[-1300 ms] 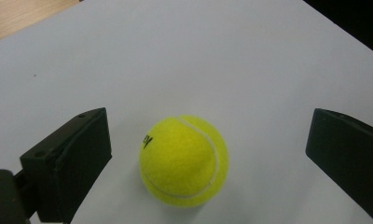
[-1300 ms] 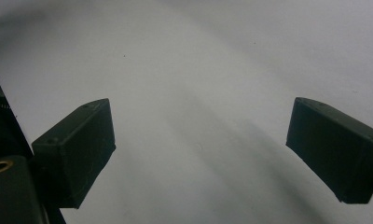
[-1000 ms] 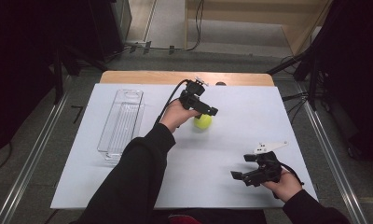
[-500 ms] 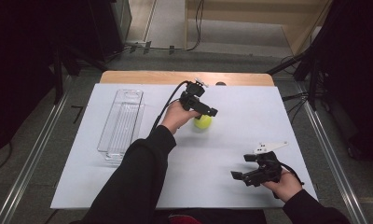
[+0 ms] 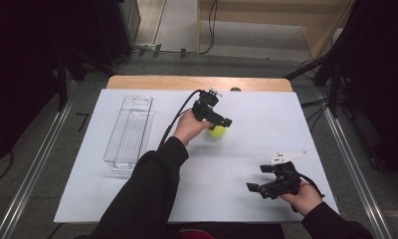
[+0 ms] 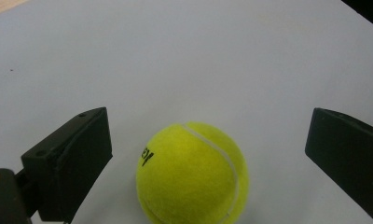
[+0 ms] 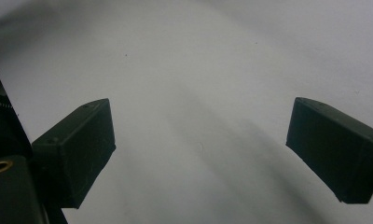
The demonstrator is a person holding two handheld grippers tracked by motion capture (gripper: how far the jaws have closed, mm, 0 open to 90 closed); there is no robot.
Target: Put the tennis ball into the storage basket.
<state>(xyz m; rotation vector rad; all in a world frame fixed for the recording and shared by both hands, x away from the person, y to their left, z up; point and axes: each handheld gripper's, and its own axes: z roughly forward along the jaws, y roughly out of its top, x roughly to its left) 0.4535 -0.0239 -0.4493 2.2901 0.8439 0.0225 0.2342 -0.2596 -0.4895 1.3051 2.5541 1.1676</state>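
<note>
Near the middle of the white surface (image 5: 137, 199), a little toward its far edge, the left gripper (image 5: 218, 121) reaches forward over one tennis ball (image 5: 216, 131). The left forearm, in a dark sleeve, stretches from the near edge diagonally to it. In the left gripper view the jaws stand wide apart, one on each side of the ball, with a gap on both sides; the ball lies on the surface. Close to the near right corner the right gripper (image 5: 259, 188) is held low, pointing to the left, its jaws apart with nothing between them. It seems to hover just above the surface, but I cannot tell for sure. One clear plastic tray (image 5: 130, 130) lies along the left side.
</note>
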